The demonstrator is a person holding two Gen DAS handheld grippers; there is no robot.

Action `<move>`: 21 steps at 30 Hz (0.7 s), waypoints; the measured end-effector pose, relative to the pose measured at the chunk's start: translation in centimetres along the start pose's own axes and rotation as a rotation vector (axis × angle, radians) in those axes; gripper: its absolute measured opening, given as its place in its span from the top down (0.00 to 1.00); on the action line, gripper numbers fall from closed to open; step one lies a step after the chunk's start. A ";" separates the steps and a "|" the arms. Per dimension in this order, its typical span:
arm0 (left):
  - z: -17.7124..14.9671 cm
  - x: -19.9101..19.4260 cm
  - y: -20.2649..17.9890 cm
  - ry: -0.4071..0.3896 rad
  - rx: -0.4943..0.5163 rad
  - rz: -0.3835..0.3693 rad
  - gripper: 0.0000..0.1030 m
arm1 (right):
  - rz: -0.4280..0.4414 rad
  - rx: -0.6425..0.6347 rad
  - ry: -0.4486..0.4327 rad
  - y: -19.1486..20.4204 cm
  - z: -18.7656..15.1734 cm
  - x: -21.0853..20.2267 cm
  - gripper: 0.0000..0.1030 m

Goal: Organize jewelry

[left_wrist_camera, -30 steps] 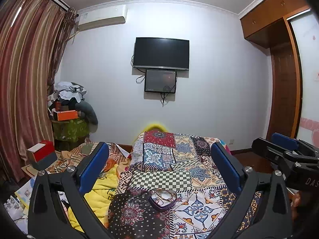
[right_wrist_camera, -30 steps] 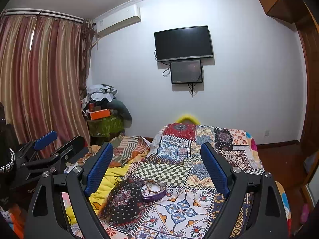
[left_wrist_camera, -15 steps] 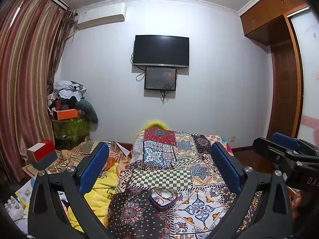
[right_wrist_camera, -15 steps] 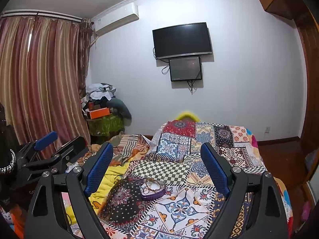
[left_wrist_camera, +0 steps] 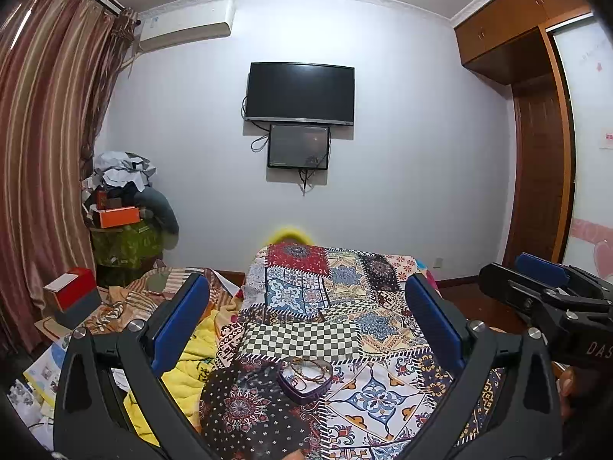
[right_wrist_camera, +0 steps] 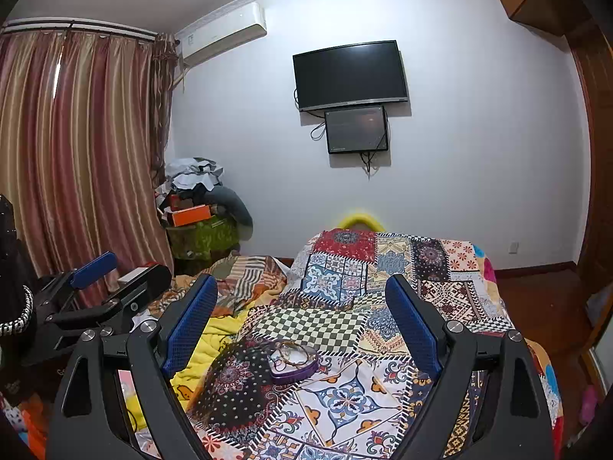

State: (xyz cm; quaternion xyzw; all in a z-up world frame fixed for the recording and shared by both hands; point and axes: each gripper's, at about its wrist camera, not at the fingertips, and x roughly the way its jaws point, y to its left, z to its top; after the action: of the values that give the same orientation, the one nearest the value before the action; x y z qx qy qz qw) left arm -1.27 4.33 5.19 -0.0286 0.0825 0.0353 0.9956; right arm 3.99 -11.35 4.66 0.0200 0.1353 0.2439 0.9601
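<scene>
A purple heart-shaped jewelry box (left_wrist_camera: 305, 377) lies open on the patchwork bedspread (left_wrist_camera: 345, 299), with bracelets and a necklace inside it. It also shows in the right wrist view (right_wrist_camera: 294, 363). My left gripper (left_wrist_camera: 306, 310) is open and empty, held above and short of the box. My right gripper (right_wrist_camera: 302, 306) is open and empty, also above the bed, with the box between its fingers in view. The right gripper shows at the right edge of the left wrist view (left_wrist_camera: 548, 295); the left gripper shows at the left of the right wrist view (right_wrist_camera: 99, 291).
A yellow blanket (left_wrist_camera: 191, 364) and striped bedding (right_wrist_camera: 245, 280) lie left of the bedspread. A red and white box (left_wrist_camera: 71, 293) and a cluttered stand (left_wrist_camera: 122, 230) are by the curtain. A TV (left_wrist_camera: 299, 94) hangs on the far wall. A wardrobe (left_wrist_camera: 536, 153) stands right.
Both views have shifted slightly, so the box and bed sit a little differently in frame. Both grippers stay open and empty.
</scene>
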 end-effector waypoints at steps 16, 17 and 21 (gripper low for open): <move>-0.1 0.1 0.1 0.010 -0.004 -0.006 0.01 | -0.001 0.005 0.009 -0.1 -0.2 0.3 0.15; -0.1 0.1 0.2 0.010 -0.006 -0.005 0.01 | 0.000 0.006 0.009 -0.2 -0.2 0.3 0.15; -0.3 0.3 0.3 0.018 -0.012 -0.011 0.01 | 0.000 0.005 0.016 -0.2 -0.2 0.5 0.15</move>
State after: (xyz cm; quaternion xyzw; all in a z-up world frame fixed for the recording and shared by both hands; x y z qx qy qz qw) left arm -1.03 4.68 4.85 -0.0355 0.0910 0.0301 0.9948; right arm 4.48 -11.32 4.30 0.0205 0.1436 0.2437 0.9589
